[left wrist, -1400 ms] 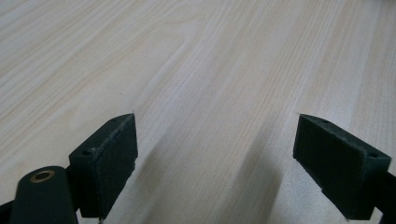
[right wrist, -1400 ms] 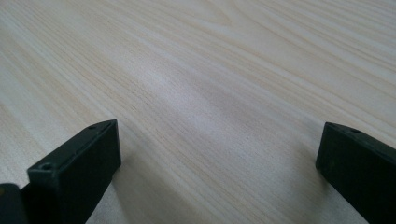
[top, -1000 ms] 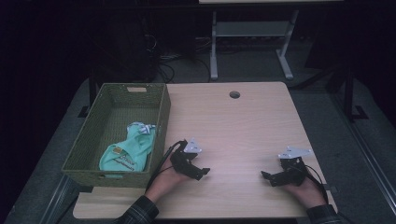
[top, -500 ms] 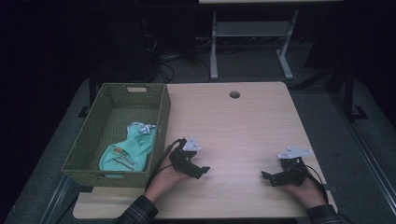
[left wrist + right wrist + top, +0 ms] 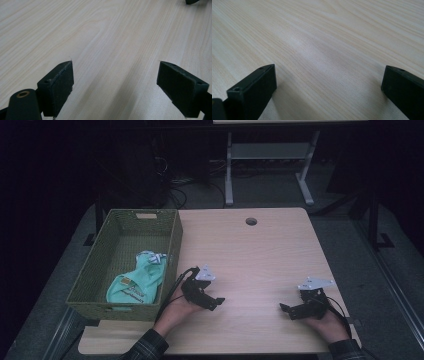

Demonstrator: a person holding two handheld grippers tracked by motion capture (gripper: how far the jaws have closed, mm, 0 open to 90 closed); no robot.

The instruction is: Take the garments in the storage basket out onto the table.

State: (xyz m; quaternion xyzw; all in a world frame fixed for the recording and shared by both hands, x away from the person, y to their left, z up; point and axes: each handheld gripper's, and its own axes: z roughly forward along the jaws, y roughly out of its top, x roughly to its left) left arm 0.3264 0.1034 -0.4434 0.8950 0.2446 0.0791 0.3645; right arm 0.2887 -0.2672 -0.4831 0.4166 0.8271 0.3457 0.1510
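1. At the far left of your table stands the rectangular olive-green woven basket (image 5: 172, 240), its long right wall running beside the bare wood.
2. Inside it, toward the near end, lies the crumpled mint-green cloth garment (image 5: 137, 282) with a small printed patch; the high view is dim, so what kind of garment it is stays uncertain.
3. Just right of the basket's near corner, your left gripper (image 5: 212, 301) rests low over the light wooden tabletop (image 5: 250, 255), near the garment but apart from it. In the left gripper view (image 5: 113, 82) its jaws stand wide apart with bare wood grain between them.
4. Well to the right, near the table's right edge, your right gripper (image 5: 286, 310) sits low over the wood. In the right gripper view (image 5: 328, 85) its jaws are likewise spread wide, holding nothing.
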